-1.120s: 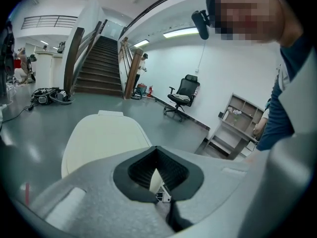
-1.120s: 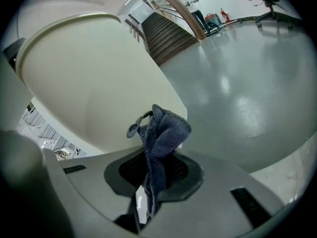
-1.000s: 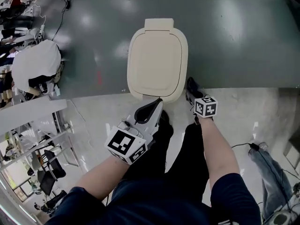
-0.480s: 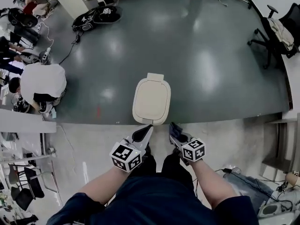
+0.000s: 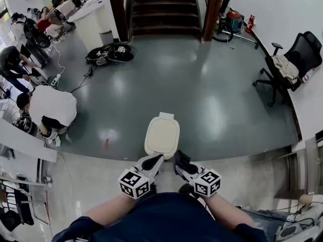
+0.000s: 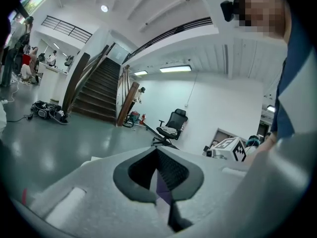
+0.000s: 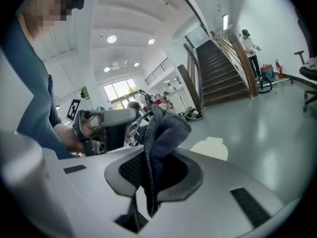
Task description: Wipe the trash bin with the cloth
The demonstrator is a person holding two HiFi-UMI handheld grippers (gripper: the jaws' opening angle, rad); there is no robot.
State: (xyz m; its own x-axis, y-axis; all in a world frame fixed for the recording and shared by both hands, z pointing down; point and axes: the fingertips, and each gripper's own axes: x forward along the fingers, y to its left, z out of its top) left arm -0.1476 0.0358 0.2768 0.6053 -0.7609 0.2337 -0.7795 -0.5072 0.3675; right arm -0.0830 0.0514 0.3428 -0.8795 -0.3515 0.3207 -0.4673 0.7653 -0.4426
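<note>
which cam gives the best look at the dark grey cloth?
Right gripper view: the dark grey cloth sits centre frame, pinched between the jaws of the right gripper and bunched above them. Head view shows only a small dark shape at that gripper's tip. Left gripper view shows no cloth.

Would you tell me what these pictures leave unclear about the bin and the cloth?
- Trash bin sides: head view, hidden beneath its own top.
- Bin's lower part: right gripper view, hidden behind the right gripper.
- Cloth: head view, too small and dark to pick out.
- Any dirt on the bin: too small in every view.
</note>
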